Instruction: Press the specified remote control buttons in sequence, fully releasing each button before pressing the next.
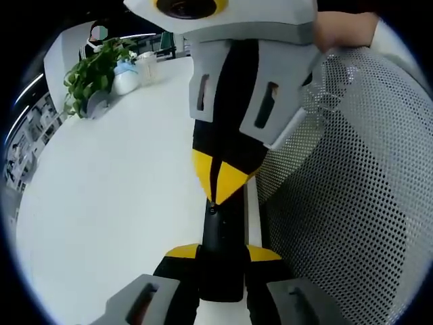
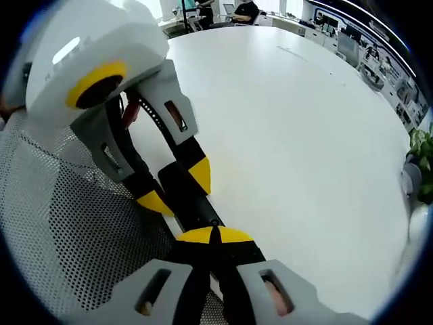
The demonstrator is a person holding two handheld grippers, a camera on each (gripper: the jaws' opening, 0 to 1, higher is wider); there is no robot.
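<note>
A slim black remote [image 1: 220, 233] is clamped between the yellow-tipped jaws of my left gripper [image 1: 223, 254], which is shut on its lower end. My right gripper [image 1: 218, 181] comes down from the top of the left gripper view, its yellow tips shut together into a point that touches the remote's face near its upper end. In the right gripper view, the same shut tips of my right gripper [image 2: 213, 235] rest on the remote [image 2: 193, 203]. My left gripper [image 2: 177, 187] reaches in from the upper left there, holding the remote above the white table [image 2: 291, 135].
A grey mesh chair back [image 1: 352, 203] stands close beside both grippers, also seen as mesh [image 2: 61, 223] at the left. A potted plant [image 1: 95, 68] and white cups [image 1: 145, 68] sit at the table's far end. A hand [image 1: 345, 27] grips the right tool.
</note>
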